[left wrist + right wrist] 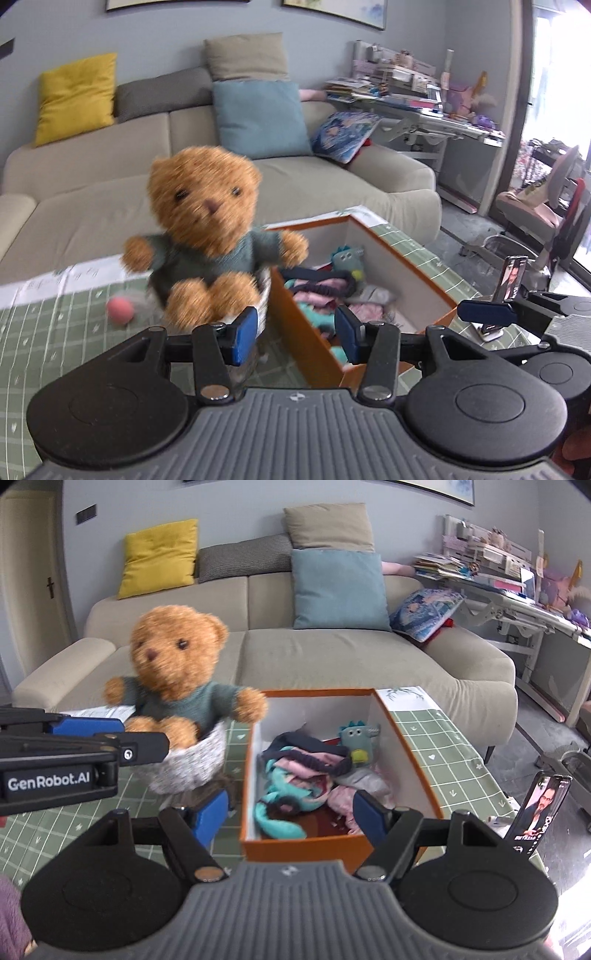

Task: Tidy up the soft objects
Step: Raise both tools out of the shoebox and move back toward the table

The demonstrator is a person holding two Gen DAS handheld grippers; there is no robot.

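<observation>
Left wrist view: the left gripper [295, 332] fills the bottom of the frame, its blue pads spread apart with nothing between them. At centre left a blurred brown bear [207, 229] in a green sweater sits in a pale fabric pouch [264, 295] on the green checked table [55, 332], just beyond the left pad. A pink ball [120, 309] lies lower left of the bear. Right of centre stands an open orange box [306, 343] with a heap of clothes [325, 291] and a small teal toy [345, 258] inside. The right gripper [487, 312] pokes in at the right edge, side-on; its state cannot be told here. A phone [511, 278] stands behind it.

Right wrist view: the right gripper [288, 816] sits low in the frame, fingers spread wide, empty. The bear [177, 672] sits upper left in the pouch [192, 768], beside the box [303, 847]. The clothes [299, 771] and toy [358, 738] lie in the box. The left gripper [88, 734] enters from the left edge, beside the pouch. The phone [539, 808] stands at lower right. A sofa [332, 653] spans the background.
</observation>
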